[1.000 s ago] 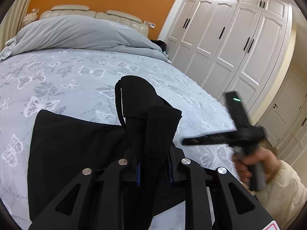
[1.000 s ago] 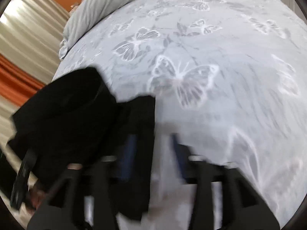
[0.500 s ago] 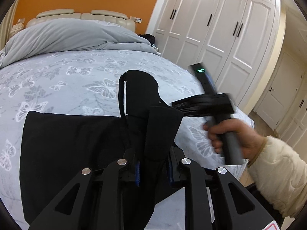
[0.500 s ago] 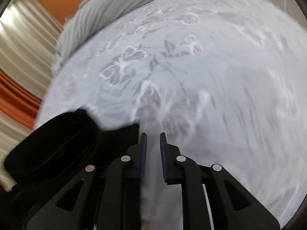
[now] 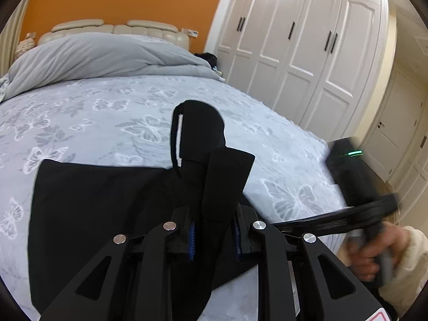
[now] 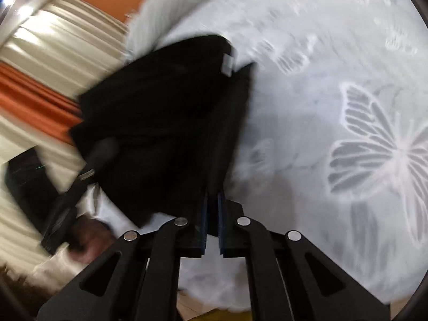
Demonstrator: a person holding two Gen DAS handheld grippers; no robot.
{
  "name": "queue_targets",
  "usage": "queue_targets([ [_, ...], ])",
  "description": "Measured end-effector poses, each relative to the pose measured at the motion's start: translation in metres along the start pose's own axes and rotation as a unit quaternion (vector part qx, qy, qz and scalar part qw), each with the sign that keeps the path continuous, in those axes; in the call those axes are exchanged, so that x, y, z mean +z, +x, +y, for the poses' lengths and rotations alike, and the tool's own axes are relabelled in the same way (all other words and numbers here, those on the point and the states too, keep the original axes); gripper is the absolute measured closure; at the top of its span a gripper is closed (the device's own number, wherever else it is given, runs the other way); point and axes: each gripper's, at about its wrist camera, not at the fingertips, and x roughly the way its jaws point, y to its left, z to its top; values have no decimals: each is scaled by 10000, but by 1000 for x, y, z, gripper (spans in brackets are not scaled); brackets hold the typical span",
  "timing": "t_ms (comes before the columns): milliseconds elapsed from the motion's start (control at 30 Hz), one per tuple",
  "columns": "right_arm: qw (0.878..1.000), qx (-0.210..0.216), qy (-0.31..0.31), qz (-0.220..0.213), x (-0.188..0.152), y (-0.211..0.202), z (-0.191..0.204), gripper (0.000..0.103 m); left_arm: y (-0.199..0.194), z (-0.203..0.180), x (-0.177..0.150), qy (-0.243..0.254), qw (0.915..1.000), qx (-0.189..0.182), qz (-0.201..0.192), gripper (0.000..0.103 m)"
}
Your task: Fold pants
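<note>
Black pants [image 5: 93, 214] lie partly folded on the butterfly-print bed sheet [image 5: 128, 131]. My left gripper [image 5: 214, 230] is shut on a bunched fold of them, which stands up between the blue pads with a white label strip [image 5: 179, 139] showing. In the right wrist view my right gripper [image 6: 212, 208] is closing its jaws to a narrow slit, and a black edge of the pants [image 6: 160, 120] is pinched between the pads. A hand [image 5: 374, 256] holds that gripper's handle close to the right of my left gripper.
A grey duvet [image 5: 107, 56] is heaped at the headboard end. White wardrobe doors [image 5: 307, 53] stand beyond the bed's right edge. Striped curtains [image 6: 53, 61] and another hand [image 6: 85, 238] show at the left of the blurred right wrist view.
The right gripper swung in from over the open sheet to the pants beside the left gripper, and its jaws went from wide apart to nearly together. The left gripper kept its hold.
</note>
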Motion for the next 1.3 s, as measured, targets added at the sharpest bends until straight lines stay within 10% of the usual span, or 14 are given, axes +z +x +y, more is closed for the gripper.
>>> queue_targets([
  [67,9961,-490,344,641,-19,31,-26,98,-6,2,3,-10,10000,-41,-82,85],
  [300,9984,-326,372,-289,10,-21,-13,95,6,-18,-5,295,9993,-185,167,84],
  [567,9895,-1431,-206,93,109,56,-6,76,-1,-10,-3,-9,9999,-76,-86,85],
  [633,9924,-1214,-171,46,121,65,-13,96,-3,-6,-1,-77,9999,-60,-123,85],
  [767,9625,-2564,274,-838,125,33,-39,95,0,-22,-6,222,9995,-194,-66,84],
  [867,9775,-1465,632,-1381,111,-26,-42,90,12,-45,-20,512,9964,-568,360,65],
  [1000,9886,-869,313,-1186,79,-35,-24,14,-1,-73,-31,877,9876,-1088,713,40],
  [1067,9949,-412,254,-881,57,-40,-26,14,-32,-67,-18,706,9887,-1291,293,28],
  [1167,9981,-114,460,-394,40,-2,-28,14,-70,-27,9,63,9935,-997,-543,16],
  [1267,9985,-525,54,-129,39,34,-12,20,-77,40,33,-726,9949,223,-671,11],
  [1300,9983,-542,-129,-141,45,40,-6,57,-68,72,36,-1066,9902,833,-349,13],
])
